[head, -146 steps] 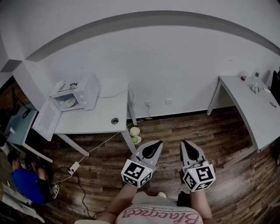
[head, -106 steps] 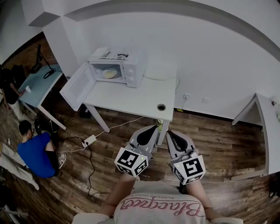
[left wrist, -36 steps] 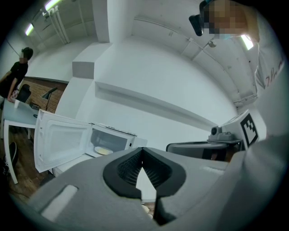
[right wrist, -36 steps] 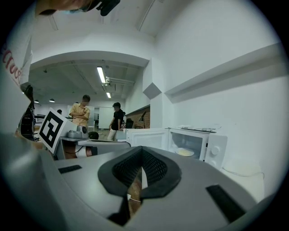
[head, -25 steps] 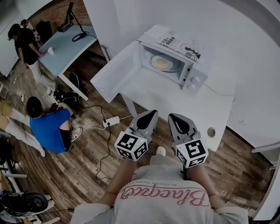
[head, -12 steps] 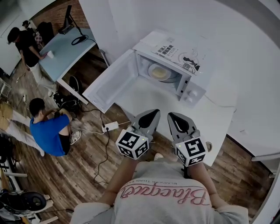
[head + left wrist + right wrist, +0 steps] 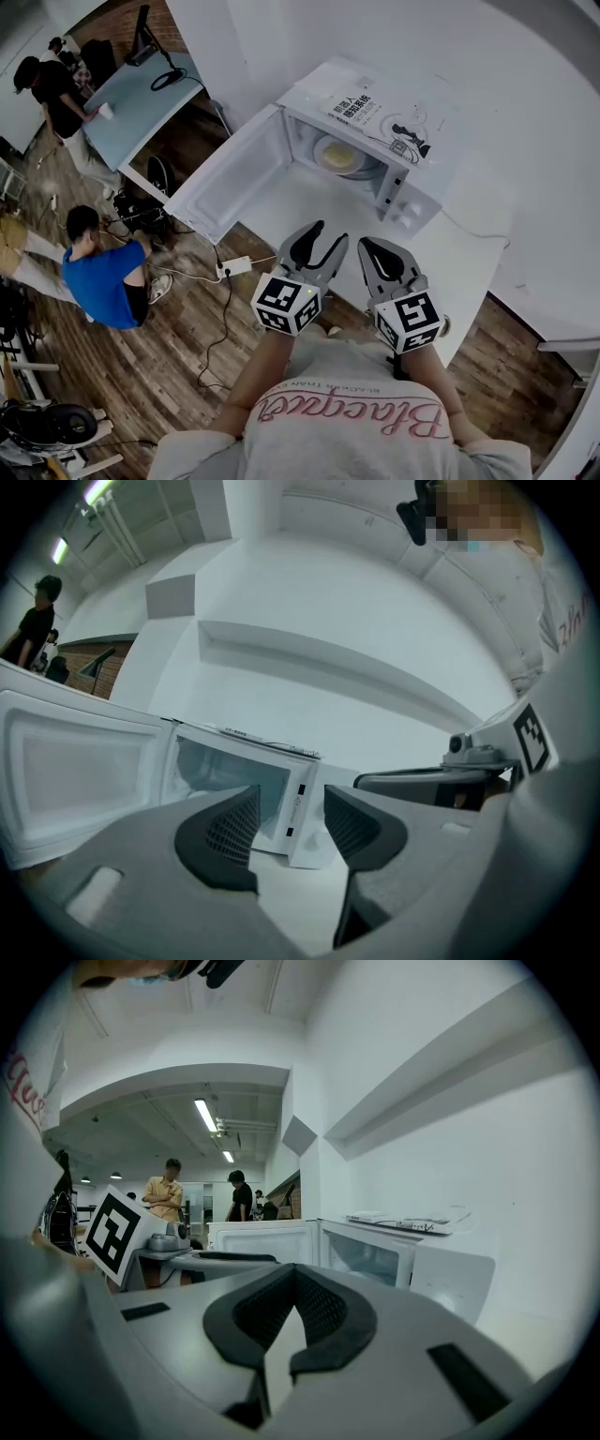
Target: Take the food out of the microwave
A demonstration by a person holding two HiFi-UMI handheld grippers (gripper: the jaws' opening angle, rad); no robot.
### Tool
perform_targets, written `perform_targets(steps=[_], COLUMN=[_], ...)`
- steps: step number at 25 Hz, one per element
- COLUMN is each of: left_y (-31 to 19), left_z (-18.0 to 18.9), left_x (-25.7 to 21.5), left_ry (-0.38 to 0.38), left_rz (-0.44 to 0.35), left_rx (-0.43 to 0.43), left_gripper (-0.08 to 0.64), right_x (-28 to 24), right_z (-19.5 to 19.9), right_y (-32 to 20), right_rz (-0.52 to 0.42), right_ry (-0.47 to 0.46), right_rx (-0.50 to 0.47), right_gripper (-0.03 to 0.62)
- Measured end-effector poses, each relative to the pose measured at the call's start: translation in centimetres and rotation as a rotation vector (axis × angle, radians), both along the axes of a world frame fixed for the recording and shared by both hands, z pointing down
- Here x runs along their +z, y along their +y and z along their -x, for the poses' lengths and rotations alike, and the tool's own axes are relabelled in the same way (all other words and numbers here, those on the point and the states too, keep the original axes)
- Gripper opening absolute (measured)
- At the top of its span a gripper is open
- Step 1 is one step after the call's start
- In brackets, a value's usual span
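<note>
White table (image 7: 473,248) noted against a white wall, on dark wood plank floor (image 7: 187,356); a blue-grey desk (image 7: 141,94) and a crouched person in blue (image 7: 105,281) are seen off to the left. A white microwave (image 7: 412,192) is set on the table, door (image 7: 230,178) swung wide open, a booklet (image 7: 354,105) laid on top, and the food (image 7: 339,156), a pale round plateful, is seen inside it. Left gripper (image 7: 328,234) is held short of the microwave, jaws opening with nothing between them; right gripper (image 7: 372,248) beside it is drawn closed and empty.
</note>
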State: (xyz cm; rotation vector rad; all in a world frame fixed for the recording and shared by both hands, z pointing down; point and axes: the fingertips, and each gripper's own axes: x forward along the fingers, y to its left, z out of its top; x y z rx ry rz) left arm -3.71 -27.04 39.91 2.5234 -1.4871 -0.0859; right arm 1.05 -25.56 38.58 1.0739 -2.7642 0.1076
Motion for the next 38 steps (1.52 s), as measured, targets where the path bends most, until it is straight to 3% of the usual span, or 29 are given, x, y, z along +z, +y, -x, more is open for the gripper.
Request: perform_targets(steps=[6, 12, 18, 38], left_y=[-1.3, -3.7, -7.5, -21.1], left_z=[-0.9, 0.1, 1.8, 8.0], left_x=[1.0, 1.4, 2.4, 13.6], left_ry=[-0.027, 0.014, 0.053, 0.471], left_rz=[0.004, 0.007, 0.061, 0.512], left_rx=[0.077, 0.131, 0.122, -0.021], left_gripper=[0.213, 0.212, 0.212, 0.212], right_x=[0.8, 1.7, 1.7, 6.8], right_z=[-0.2, -0.1, 0.9, 5.1], right_y=[-1.4, -3.6, -6.3, -13.5], right_rz=[0.024, 0.036, 0.005, 0.098], right_ry=[-0.010, 0.005, 0.047, 0.110], right_rx=[0.024, 0.085, 0.129, 0.184], right_gripper=[0.009, 0.009, 0.009, 0.009])
